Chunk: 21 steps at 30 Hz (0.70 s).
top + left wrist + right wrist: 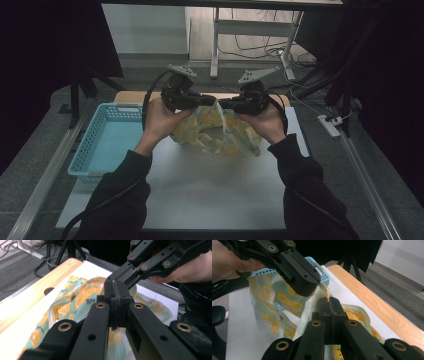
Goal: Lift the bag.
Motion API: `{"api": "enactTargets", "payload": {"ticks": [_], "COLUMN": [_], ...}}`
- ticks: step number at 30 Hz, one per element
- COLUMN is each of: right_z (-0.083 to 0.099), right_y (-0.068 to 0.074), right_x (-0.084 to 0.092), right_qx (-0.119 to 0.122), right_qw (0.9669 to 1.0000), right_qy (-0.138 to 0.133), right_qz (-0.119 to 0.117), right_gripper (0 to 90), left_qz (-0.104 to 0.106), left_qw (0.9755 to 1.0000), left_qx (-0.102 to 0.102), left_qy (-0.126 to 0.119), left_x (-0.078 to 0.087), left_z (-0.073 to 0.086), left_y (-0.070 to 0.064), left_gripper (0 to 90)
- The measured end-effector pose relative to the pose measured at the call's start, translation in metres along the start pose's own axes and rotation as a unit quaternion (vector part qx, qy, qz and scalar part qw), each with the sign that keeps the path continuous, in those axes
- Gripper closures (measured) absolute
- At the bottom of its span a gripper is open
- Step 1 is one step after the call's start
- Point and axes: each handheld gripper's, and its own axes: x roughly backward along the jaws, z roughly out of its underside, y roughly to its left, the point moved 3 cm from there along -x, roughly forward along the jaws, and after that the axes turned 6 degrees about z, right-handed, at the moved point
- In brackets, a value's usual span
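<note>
left gripper (202,100) and right gripper (227,104) both clamped shut on top edge of bag (220,132), tips almost meeting. bag, teal with orange slices print, hangs over white mat (210,190) at 12 o'clock from mat centre. two close pinch points probably to part rim and open mouth. blue basket (107,140) waits at 9 o'clock, likely next place for bag.

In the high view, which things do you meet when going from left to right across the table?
blue basket → left gripper → orange-print bag → right gripper
</note>
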Motion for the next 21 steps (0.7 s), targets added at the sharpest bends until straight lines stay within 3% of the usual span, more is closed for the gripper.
{"api": "enactTargets", "payload": {"ticks": [21], "right_z": [-0.052], "right_y": [0.007], "right_x": [0.034], "right_qx": [0.018], "right_qw": [0.9987], "right_qy": [-0.044], "right_qz": [0.017], "right_gripper": [90.0], "left_qz": [-0.012], "left_qw": [0.998], "left_qx": [-0.026], "left_qy": [-0.056], "left_x": [0.031], "left_z": [-0.048], "left_y": [-0.015], "left_gripper": [90.0]}}
